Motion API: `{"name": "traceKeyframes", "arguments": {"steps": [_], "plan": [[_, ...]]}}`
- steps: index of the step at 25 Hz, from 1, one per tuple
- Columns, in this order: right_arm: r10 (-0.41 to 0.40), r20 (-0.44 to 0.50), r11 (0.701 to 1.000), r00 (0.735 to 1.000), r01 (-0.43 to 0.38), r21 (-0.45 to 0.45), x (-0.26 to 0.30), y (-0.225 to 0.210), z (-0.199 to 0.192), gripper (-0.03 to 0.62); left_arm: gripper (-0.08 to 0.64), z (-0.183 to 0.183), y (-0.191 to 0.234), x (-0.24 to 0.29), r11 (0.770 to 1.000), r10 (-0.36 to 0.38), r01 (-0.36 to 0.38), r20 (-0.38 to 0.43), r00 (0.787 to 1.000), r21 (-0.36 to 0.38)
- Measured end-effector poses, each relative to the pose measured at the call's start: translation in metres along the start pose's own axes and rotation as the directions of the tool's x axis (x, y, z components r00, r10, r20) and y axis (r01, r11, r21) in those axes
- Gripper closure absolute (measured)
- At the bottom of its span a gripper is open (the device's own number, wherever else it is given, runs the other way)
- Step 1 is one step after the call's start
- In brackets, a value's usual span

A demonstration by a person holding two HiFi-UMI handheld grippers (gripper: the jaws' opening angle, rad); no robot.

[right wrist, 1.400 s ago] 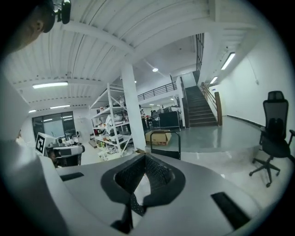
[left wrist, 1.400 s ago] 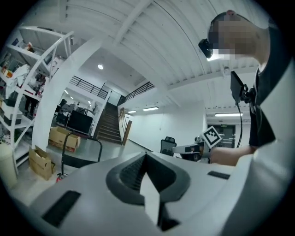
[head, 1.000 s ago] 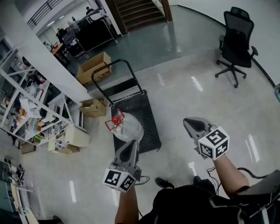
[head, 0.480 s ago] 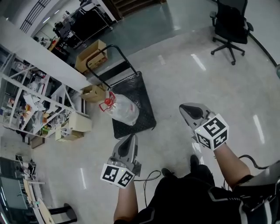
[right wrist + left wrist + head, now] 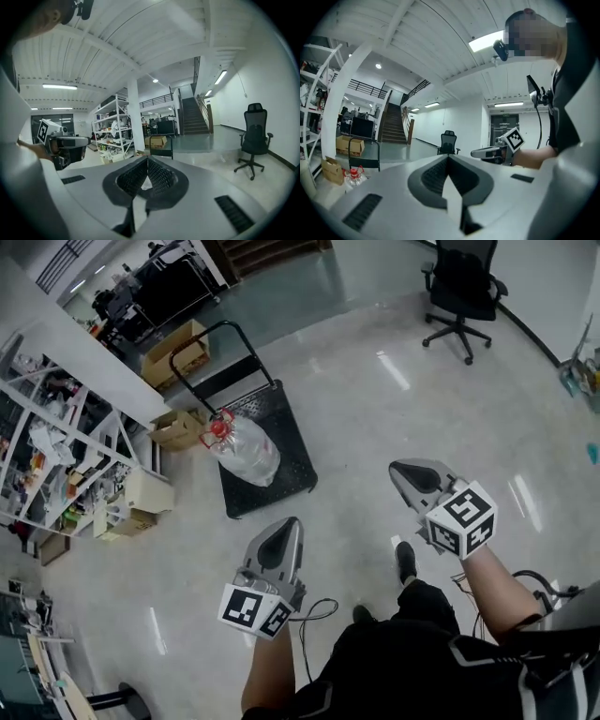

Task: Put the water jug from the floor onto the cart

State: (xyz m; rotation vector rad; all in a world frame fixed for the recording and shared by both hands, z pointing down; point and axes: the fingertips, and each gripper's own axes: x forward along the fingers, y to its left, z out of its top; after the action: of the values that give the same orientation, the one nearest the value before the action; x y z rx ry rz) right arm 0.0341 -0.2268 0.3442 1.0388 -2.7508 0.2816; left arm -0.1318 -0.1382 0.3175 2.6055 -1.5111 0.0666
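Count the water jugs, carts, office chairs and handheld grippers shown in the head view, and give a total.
water jug: 1
cart: 1
office chair: 1
grippers, left gripper and right gripper: 2
Total: 5

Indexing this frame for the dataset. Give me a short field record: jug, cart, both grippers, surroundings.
water jug: lies on its side on the cart deck, red cap toward the handle end
cart: black flat deck, loop handle at the far end, stands on the floor
left gripper: jaws together, nothing between them, apart from the cart
right gripper: jaws together, nothing between them, apart from the cart
task state: jug is on the cart, neither gripper touches it
surroundings: office chair far right, cardboard box and shelving to the left
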Motion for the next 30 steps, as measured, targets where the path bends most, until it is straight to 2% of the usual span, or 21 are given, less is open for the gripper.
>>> {"name": "traceKeyframes", "arguments": {"steps": [6, 11, 14, 20, 24, 30], "plan": [[-0.043, -0.042, 0.999, 0.998, 0.043, 0.006, -0.058, 0.079, -0.025, 0.59, 0.569, -0.019, -0.023, -0.075, 0.999, -0.038, 0.038, 0.015, 0.999, -0.033], [-0.073, -0.034, 0.997, 0.997, 0.073, -0.009, -0.121, 0.106, -0.026, 0.59, 0.569, -0.004, -0.075, -0.101, 0.996, -0.083, 0.083, 0.047, 0.995, -0.018], [-0.066, -0.02, 0.998, 0.998, 0.066, -0.003, -0.15, 0.125, -0.03, 0.589, 0.569, 0.005, -0.106, -0.123, 0.996, -0.088, 0.088, 0.062, 0.994, -0.005], [-0.003, 0.02, 1.0, 1.0, 0.003, -0.016, -0.226, 0.141, -0.05, 0.591, 0.569, 0.009, -0.192, -0.151, 0.999, -0.032, 0.032, 0.062, 0.998, 0.007], [0.054, 0.021, 0.998, 0.998, -0.053, -0.035, -0.291, 0.153, -0.067, 0.59, 0.569, 0.001, -0.259, -0.182, 0.999, 0.03, -0.029, 0.058, 0.998, -0.014], [0.061, 0.023, 0.998, 0.998, -0.061, -0.008, -0.359, 0.162, -0.085, 0.59, 0.569, -0.016, -0.334, -0.227, 0.997, 0.075, -0.075, 0.006, 0.997, -0.018]]}}
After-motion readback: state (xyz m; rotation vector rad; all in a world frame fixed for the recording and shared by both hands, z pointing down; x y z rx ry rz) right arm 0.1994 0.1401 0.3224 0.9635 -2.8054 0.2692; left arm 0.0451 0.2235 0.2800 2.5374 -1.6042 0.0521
